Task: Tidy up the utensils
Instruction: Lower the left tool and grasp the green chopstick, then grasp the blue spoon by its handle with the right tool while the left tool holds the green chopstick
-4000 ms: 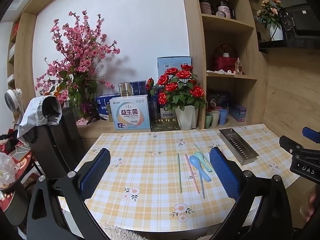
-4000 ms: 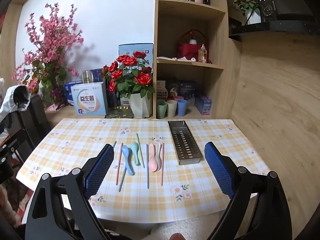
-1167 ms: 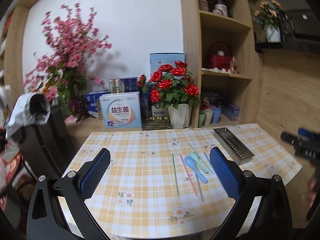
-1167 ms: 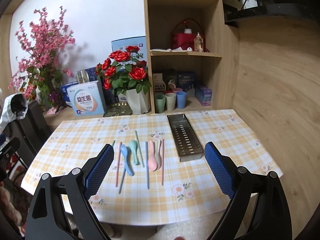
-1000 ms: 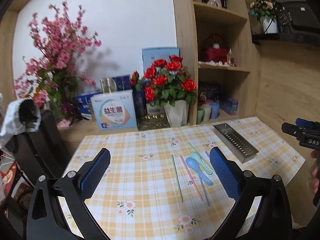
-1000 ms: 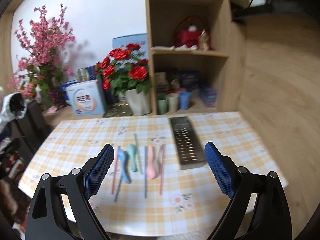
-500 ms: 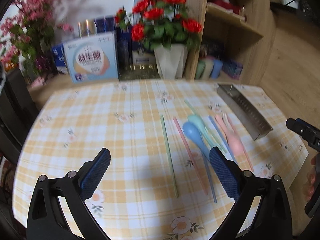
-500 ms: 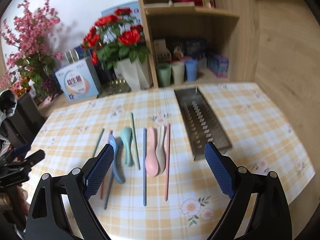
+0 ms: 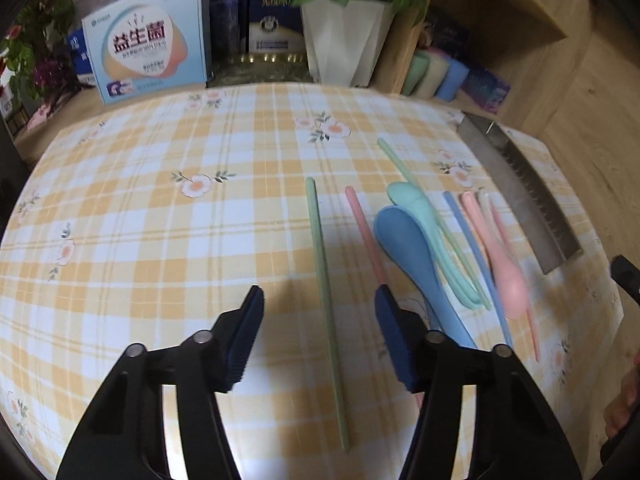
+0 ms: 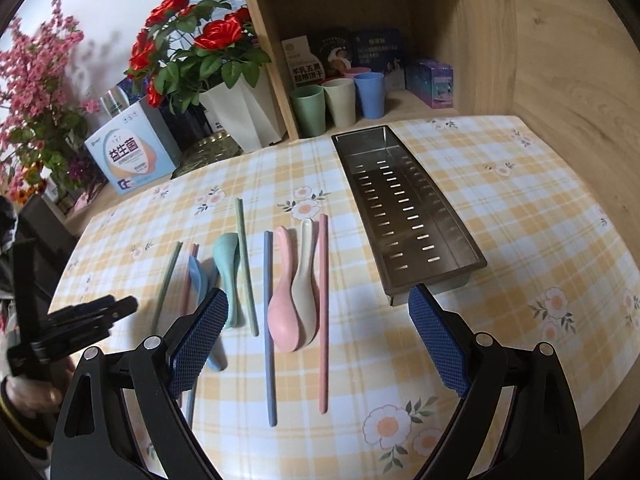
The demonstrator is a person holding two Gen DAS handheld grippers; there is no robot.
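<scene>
Checked cloth covers the bench (image 9: pixel 160 240); left gripper (image 9: pixel 320 320) jaws are closing astride the green chopstick (image 9: pixel 324 292) (not yet touching), right gripper (image 10: pixel 316 320) spread. Thin stick may roll or slip free.

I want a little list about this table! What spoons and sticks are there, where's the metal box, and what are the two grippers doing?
table cover: yellow checked cloth with flowers
spoons: blue spoon, teal spoon, pink spoon, cream spoon
sticks: green chopstick and others in pink, blue and green, lying side by side
metal tray: right of the utensils, nothing in it
left gripper: jaws closing, the green chopstick between them, not yet touching
right gripper: open, above the pink and cream spoons, holding nothing
</scene>
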